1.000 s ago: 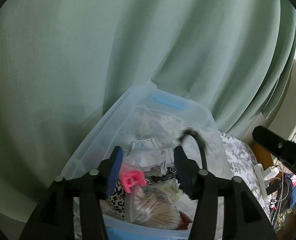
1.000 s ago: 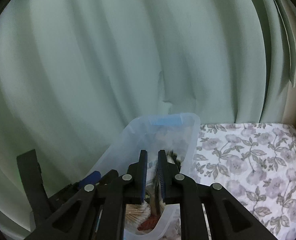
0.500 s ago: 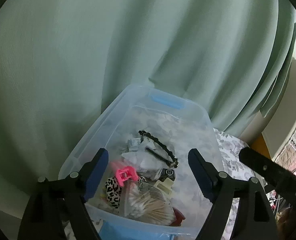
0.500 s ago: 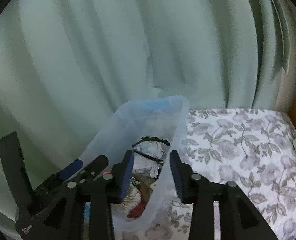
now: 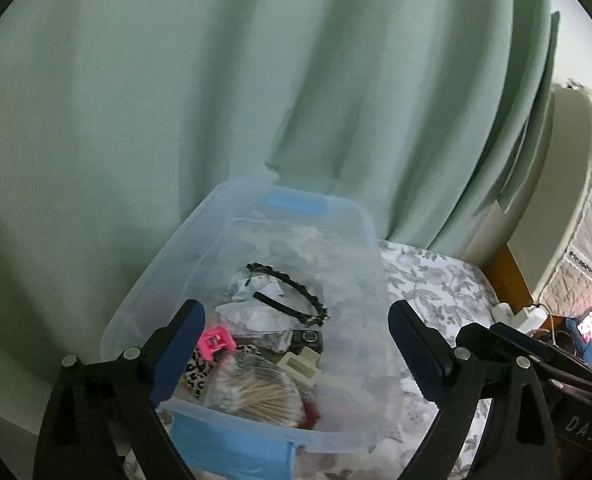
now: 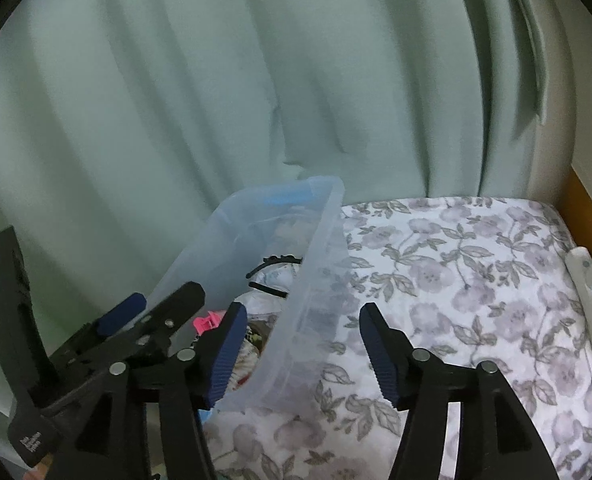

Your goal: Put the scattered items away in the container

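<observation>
The translucent plastic storage container with pale blue latch handles (image 5: 232,288) sits in the lower centre of the left wrist view, on a mattress covered in a white sheet printed with grey-mauve flowers (image 6: 456,264), which fills the right half of the right wrist view. A pale green pleated curtain (image 5: 216,80) hangs behind both and takes up the whole upper part of each frame.

The left gripper (image 5: 296,336) hovers above the container with its dark blue-padded fingers spread wide and nothing between them. Framed by those fingers, the container's contents lie in a loose pile: a black scalloped plastic headband (image 5: 292,292) curves across the middle, resting on crumpled white paper packets (image 5: 256,312). Below it to the left is a bright pink hair claw clip (image 5: 215,342), beside a leopard-print fabric scrunchie (image 5: 198,368). A clear bag of wooden-stemmed cotton swabs (image 5: 256,390) lies at the near end, with a small cream rectangular box (image 5: 298,366) just right of it.

The right gripper (image 6: 300,354) is also wide apart and empty, its left finger over the container's right wall and its right finger over the sheet. At the far right edge a white power strip (image 6: 588,304) lies by the wooden bed frame (image 6: 580,204).
</observation>
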{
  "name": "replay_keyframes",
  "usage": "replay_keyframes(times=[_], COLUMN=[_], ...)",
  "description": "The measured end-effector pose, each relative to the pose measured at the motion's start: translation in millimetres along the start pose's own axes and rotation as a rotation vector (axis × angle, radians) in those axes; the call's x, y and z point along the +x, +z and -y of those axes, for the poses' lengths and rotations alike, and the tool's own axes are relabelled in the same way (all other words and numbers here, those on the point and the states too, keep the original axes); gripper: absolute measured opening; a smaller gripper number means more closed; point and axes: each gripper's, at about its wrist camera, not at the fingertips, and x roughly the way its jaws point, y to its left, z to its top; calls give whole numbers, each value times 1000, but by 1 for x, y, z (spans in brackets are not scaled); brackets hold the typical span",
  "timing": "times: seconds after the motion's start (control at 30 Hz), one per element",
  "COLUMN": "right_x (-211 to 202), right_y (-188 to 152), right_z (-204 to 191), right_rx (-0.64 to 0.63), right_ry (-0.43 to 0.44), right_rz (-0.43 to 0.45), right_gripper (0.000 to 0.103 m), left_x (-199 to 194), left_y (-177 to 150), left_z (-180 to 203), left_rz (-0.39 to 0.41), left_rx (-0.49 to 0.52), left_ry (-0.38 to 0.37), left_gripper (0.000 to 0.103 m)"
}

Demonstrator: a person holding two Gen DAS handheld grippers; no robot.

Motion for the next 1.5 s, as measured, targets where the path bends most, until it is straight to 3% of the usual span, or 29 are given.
replay_keyframes(times=[0.27,0.5,0.63,0.93,1.5], right_x=[-26,-49,-57,-65,-61], right_y=[-3,-9,-13,-21,-25], right_z=[32,48,54,47,33], right_rx=[84,90,82,28,4], right_ry=[-73,-89,-108,-96,-158], right_rz=[18,41,46,35,6], right_gripper=[83,89,103,103,103], left_x=[-15,-27,-30,-36,-40], left_y=[-3,-5,-8,-14,-15], left_z=[31,52,59,62,50], left_rz=[-5,-12,-22,-26,-58], left_rx=[67,92,100,113,95], left_ry=[-1,0,5,70,89], left_gripper=[101,103,103,103,103])
